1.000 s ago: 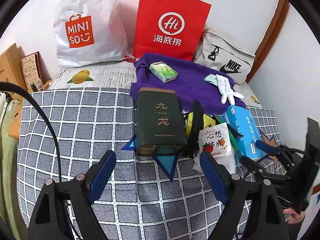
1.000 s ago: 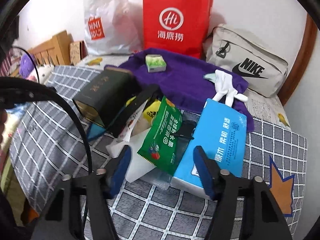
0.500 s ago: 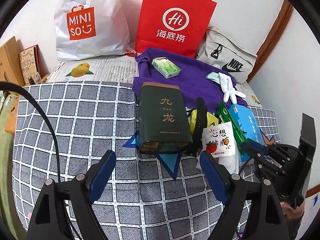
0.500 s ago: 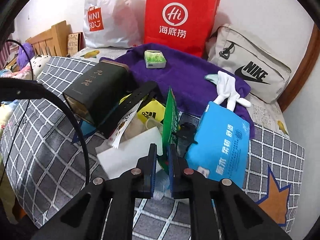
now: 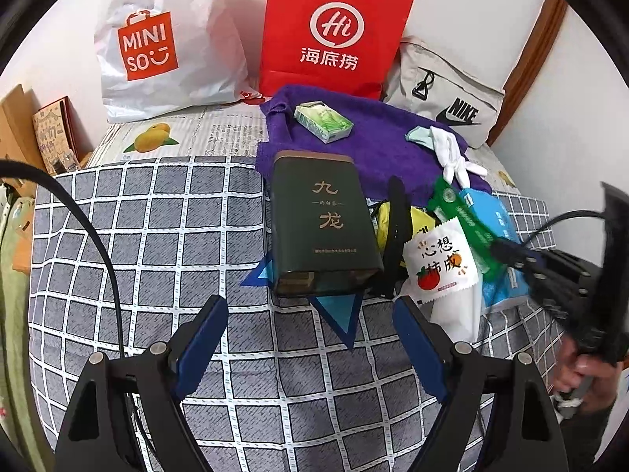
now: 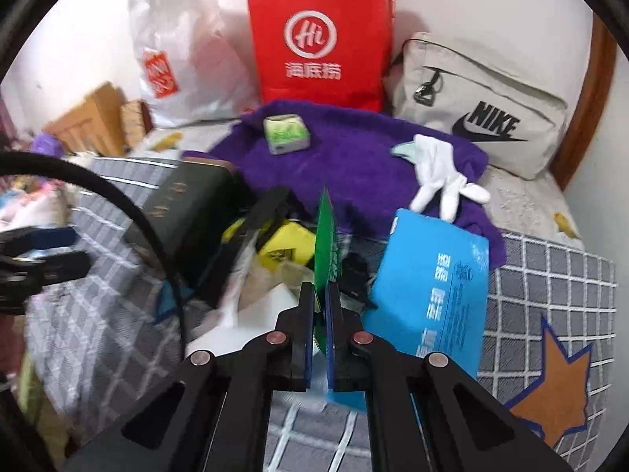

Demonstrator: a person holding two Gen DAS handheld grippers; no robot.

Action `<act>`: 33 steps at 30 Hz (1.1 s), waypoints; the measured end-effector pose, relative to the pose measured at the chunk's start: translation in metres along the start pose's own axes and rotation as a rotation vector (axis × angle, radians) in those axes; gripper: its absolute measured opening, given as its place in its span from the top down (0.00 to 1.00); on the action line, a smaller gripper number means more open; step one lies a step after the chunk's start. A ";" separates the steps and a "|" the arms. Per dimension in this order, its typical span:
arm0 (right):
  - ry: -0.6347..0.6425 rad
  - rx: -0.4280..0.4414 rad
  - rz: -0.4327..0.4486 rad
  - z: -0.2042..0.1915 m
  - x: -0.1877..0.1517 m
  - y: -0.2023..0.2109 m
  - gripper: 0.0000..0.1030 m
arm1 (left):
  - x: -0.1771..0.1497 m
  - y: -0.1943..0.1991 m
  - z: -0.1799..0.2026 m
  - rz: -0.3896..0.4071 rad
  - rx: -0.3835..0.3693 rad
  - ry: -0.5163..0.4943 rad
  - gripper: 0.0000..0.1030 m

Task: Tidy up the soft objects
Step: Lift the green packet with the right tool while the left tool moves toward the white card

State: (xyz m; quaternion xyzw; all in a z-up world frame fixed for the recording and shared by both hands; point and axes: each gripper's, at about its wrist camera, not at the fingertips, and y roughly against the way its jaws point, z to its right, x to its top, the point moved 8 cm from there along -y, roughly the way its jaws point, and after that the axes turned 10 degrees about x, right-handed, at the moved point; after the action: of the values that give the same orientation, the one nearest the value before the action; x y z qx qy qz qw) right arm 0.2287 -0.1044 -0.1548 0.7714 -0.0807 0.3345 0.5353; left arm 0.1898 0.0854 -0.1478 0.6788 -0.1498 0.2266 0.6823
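Two grippers differ: right gripper jaws clamp the green packet edge-on (long axis pointing far); left gripper jaws gape empty.

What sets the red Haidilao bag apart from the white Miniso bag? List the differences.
The red bag is stiff, flat-faced and upright; the white Miniso bag is crinkled and slumped. The red bag carries a white logo; the white bag carries an orange one. The purple towel reaches the red bag's foot, not the white bag's. Both stand against the wall.
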 end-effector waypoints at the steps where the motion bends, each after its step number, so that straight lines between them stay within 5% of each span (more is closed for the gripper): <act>1: -0.008 0.012 0.008 -0.001 -0.001 0.006 0.95 | 0.000 -0.001 0.001 -0.001 0.004 -0.006 0.18; 16: -0.009 -0.019 -0.077 0.006 -0.006 -0.034 0.84 | -0.003 -0.001 0.013 -0.016 0.019 -0.064 0.18; 19: 0.015 -0.035 -0.087 0.005 0.000 -0.047 0.86 | -0.004 -0.002 0.009 -0.019 0.026 -0.057 0.18; 20: 0.027 -0.040 -0.077 0.004 0.002 -0.049 0.93 | -0.004 -0.002 0.009 -0.021 0.028 -0.055 0.18; 27: 0.028 -0.004 -0.034 -0.002 -0.001 -0.019 0.94 | -0.004 -0.002 0.010 -0.012 0.023 -0.067 0.18; 33: -0.011 -0.003 0.014 0.009 -0.008 0.016 0.94 | -0.002 -0.003 0.040 0.007 -0.065 -0.111 0.18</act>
State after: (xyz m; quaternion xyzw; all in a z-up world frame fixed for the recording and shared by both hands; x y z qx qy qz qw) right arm 0.2191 -0.1207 -0.1489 0.7719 -0.0895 0.3336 0.5337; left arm 0.1933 0.0457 -0.1498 0.6672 -0.1970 0.1857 0.6939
